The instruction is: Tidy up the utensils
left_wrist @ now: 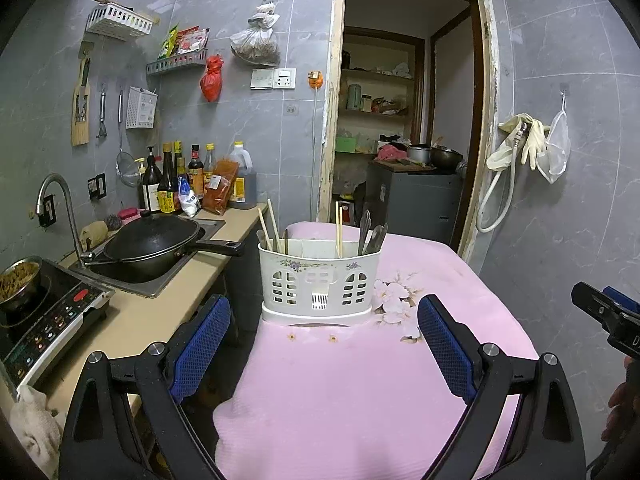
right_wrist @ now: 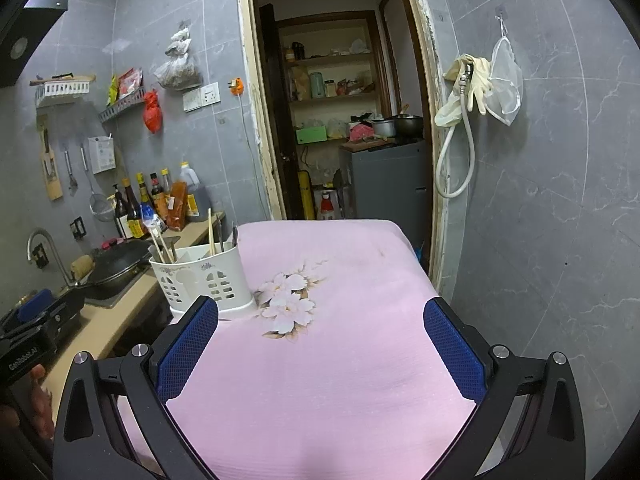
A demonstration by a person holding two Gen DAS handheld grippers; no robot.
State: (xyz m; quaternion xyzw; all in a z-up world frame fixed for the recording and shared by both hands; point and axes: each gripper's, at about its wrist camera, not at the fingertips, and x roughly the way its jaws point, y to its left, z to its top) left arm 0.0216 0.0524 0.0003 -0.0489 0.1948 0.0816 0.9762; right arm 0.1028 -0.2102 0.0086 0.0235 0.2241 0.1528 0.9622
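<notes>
A white plastic utensil caddy [left_wrist: 318,280] stands on the pink cloth-covered table [left_wrist: 360,384]. It holds wooden chopsticks [left_wrist: 339,224] and metal utensils [left_wrist: 372,236] in separate compartments. My left gripper [left_wrist: 324,344] is open and empty, a little in front of the caddy. The caddy also shows in the right wrist view [right_wrist: 202,278], at the table's left edge. My right gripper [right_wrist: 320,344] is open and empty above the pink table [right_wrist: 340,380], to the right of the caddy. The right gripper's body shows at the far right of the left wrist view [left_wrist: 608,316].
A counter on the left holds a black wok [left_wrist: 154,244] in the sink, a faucet [left_wrist: 60,208], an induction cooker [left_wrist: 52,316] with a metal bowl, and sauce bottles [left_wrist: 180,180]. A doorway [left_wrist: 404,120] opens behind the table. Gloves and a hose [left_wrist: 516,148] hang on the right wall.
</notes>
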